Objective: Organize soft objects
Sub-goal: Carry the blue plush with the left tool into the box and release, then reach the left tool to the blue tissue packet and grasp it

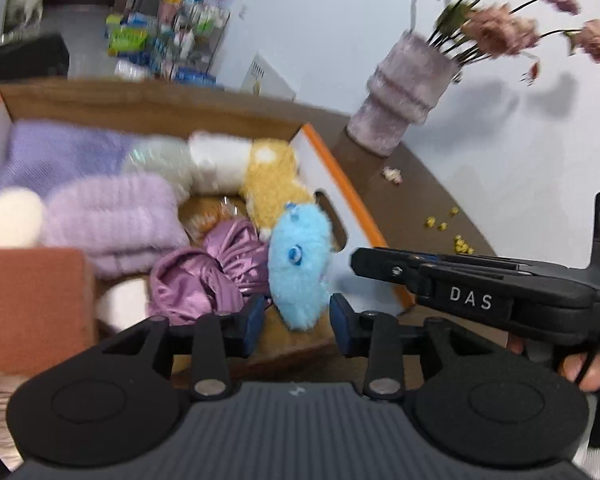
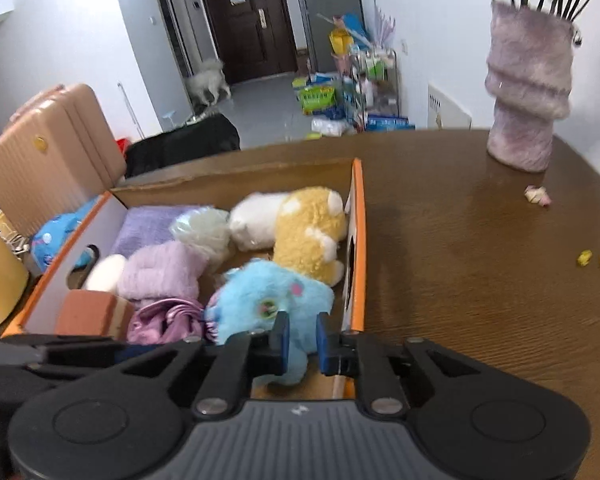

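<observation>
Hovering right hand-held gripper (image 2: 302, 340) part-open, empty | blue plush (image 2: 272, 300) lying lower centre, just ahead, long axis along fingers | left hand-held gripper (image 1: 296, 322) wider, empty, equally near.

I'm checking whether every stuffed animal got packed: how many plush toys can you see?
3. The blue plush and the yellow plush lie in the box; another blue toy sits outside its left wall. Others may be hidden.

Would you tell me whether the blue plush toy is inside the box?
Inside: the blue plush toy lies within the box's orange-edged wall.
</observation>
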Demonstrator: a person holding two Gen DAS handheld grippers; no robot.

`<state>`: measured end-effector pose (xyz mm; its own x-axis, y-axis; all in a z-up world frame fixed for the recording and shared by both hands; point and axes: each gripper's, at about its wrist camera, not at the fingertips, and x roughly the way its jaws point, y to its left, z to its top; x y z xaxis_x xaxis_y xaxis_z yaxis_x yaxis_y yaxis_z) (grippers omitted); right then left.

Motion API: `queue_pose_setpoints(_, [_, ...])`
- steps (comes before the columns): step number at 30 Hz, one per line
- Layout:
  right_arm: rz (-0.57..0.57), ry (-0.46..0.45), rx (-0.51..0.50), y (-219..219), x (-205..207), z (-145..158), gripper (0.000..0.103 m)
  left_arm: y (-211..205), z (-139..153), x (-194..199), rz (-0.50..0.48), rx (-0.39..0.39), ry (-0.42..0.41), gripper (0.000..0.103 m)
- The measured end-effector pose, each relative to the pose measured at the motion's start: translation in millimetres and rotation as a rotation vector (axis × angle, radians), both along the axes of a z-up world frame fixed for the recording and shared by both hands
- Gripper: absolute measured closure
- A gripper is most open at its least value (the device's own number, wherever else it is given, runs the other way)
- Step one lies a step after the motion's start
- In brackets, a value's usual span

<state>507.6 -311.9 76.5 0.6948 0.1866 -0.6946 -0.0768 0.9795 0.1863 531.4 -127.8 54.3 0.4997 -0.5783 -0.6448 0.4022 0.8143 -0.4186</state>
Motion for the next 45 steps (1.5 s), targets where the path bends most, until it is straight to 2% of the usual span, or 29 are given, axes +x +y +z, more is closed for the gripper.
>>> queue_pose_setpoints(6, [0.02,-0.109,0.001,-6.6,-51.7,52.0,0.079,47.2,50.8,-59.7,0.069,0.088,-0.148,0.057])
queue_pose_setpoints(9, [0.026,-0.149,0.002,-8.4,-81.2,70.9,0.075,73.5,65.0,-92.4,0.114,0.131,-0.196,0.046])
queue_pose_setpoints(11, [0.042,-0.172,-0.009,-7.5,-102.6,80.3,0.069,88.9,72.2,-113.6,0.138,0.151,-0.216,0.03])
queue_pose_setpoints(13, [0.053,-0.19,-0.032,-6.1,-121.9,87.1,0.066,100.9,78.3,-135.3,0.155,0.184,-0.243,0.027])
queue_pose_setpoints(14, [0.055,-0.201,-0.044,-5.7,-132.6,90.6,0.064,106.5,82.3,-148.2,0.164,0.204,-0.264,0.022])
queue_pose_setpoints(16, [0.067,-0.241,-0.049,-4.9,-154.6,95.8,0.056,114.6,88.5,-168.8,0.194,0.236,-0.305,0.018])
queue_pose_setpoints(18, [0.081,-0.293,-0.039,-4.2,-176.5,96.4,0.033,121.1,92.0,-193.1,0.222,0.254,-0.355,0.014])
queue_pose_setpoints(20, [0.085,-0.346,-0.035,-2.9,-202.2,92.6,0.021,126.2,88.1,-218.5,0.228,0.249,-0.389,0.006])
queue_pose_setpoints(24, [0.108,-0.35,0.008,2.6,-247.1,68.3,0.021,130.6,64.7,-269.8,0.27,0.282,-0.423,0.005])
queue_pose_setpoints(26, [0.104,-0.346,0.032,5.8,-274.7,49.5,0.021,133.6,52.5,-298.4,0.303,0.282,-0.446,0.001])
queue_pose_setpoints(28, [0.091,-0.342,0.019,13.7,-304.7,30.8,0.021,137.8,36.6,-327.7,0.334,0.243,-0.431,0.0])
queue_pose_setpoints(30, [0.074,-0.351,0.019,21.6,-336.0,9.0,0.02,142.4,21.1,-351.5,0.354,0.213,-0.378,0.0])
queue_pose_setpoints(34, [0.061,-0.271,0.088,26.5,-378.0,-30.1,0.02,153.0,-9.6,-389.9,0.423,0.155,-0.263,0.0])
queue_pose_setpoints(35, [0.052,-0.243,0.091,27.0,-381.9,-36.7,0.02,155.7,-16.7,-393.9,0.425,0.145,-0.226,0.0])
queue_pose_setpoints(37, [0.055,-0.216,0.081,29.2,-383.9,-43.5,0.02,158.7,-23.2,-393.5,0.427,0.15,-0.205,0.0])
queue_pose_setpoints(39, [0.069,-0.216,0.062,32.3,-380.6,-44.0,0.02,158.6,-24.4,-389.4,0.426,0.168,-0.215,0.0])
queue_pose_setpoints(45, [0.108,-0.249,0.045,50.3,-362.9,-39.2,0.02,151.6,-18.8,-368.6,0.426,0.134,-0.228,0.0])
